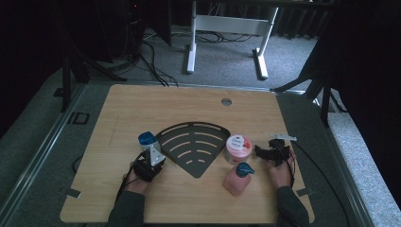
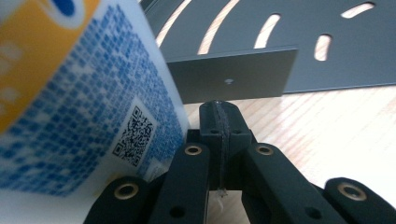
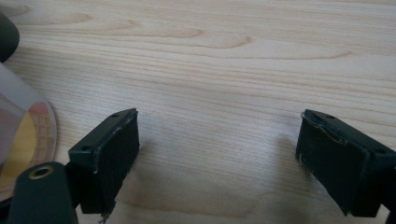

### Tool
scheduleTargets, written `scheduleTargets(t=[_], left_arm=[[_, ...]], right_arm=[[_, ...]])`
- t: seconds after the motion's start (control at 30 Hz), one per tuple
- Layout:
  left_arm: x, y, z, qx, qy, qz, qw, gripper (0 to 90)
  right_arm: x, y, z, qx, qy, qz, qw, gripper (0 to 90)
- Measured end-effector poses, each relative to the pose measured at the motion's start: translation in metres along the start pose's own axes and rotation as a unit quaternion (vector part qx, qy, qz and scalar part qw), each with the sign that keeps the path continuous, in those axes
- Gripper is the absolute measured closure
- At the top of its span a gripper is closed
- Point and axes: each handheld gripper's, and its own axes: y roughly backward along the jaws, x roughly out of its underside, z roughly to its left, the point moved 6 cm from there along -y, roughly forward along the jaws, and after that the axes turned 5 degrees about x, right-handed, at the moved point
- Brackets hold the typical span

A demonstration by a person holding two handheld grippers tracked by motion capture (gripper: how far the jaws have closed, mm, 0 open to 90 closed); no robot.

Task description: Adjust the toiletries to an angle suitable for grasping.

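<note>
Left gripper view: left gripper jaws pressed together beside the blue-labelled bottle; right gripper jaws spread, empty.

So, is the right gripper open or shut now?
Open. In its own view the right gripper has its two black jaws standing wide apart, with bare wooden table between them and nothing held.

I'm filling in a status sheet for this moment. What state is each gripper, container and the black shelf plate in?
left gripper: jaws shut, nothing between them, beside the blue-patterned bottle.
right gripper: jaws wide open over bare table, empty.
blue-patterned bottle: upright, blue cap on, not gripped.
pink jar: upright, lid on.
pink pump bottle: standing, teal pump top on.
black slotted plate: lying flat on the table.
</note>
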Motion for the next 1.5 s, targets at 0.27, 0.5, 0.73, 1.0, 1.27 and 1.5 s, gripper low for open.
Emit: scheduleTargets(t=[0.27, 0.5, 0.73, 1.0, 1.27, 1.5], left_arm=[[-0.003, -0.004, 0.01, 0.002, -0.008, 0.009, 0.9999, 89.7], [-0.005, -0.006, 0.015, -0.002, -0.01, 0.013, 0.9999, 89.7], [-0.006, -0.003, 0.014, 0.002, -0.006, 0.012, 0.9999, 89.4], [-0.003, 0.01, -0.006, 0.03, 0.005, -0.006, 0.9995, 85.9], [0.006, 0.013, -0.012, 0.039, 0.013, 0.002, 0.9991, 81.4], [0.015, 0.018, -0.01, 0.031, 0.023, 0.003, 0.9992, 77.8]], right_arm=[[0.0, 0.0, 0.0, 0.0, 0.0, 0.0, 1.0, 13.1], [0.0, 0.0, 0.0, 0.0, 0.0, 0.0, 1.0, 13.1], [0.0, 0.0, 0.0, 0.0, 0.0, 0.0, 1.0, 13.2], [0.003, 0.004, 0.003, -0.001, 0.002, 0.003, 1.0, 14.2], [0.008, 0.028, 0.013, -0.066, -0.011, 0.023, 0.9975, 57.5], [0.021, 0.05, 0.021, -0.103, 0.009, 0.026, 0.9943, 84.6]])
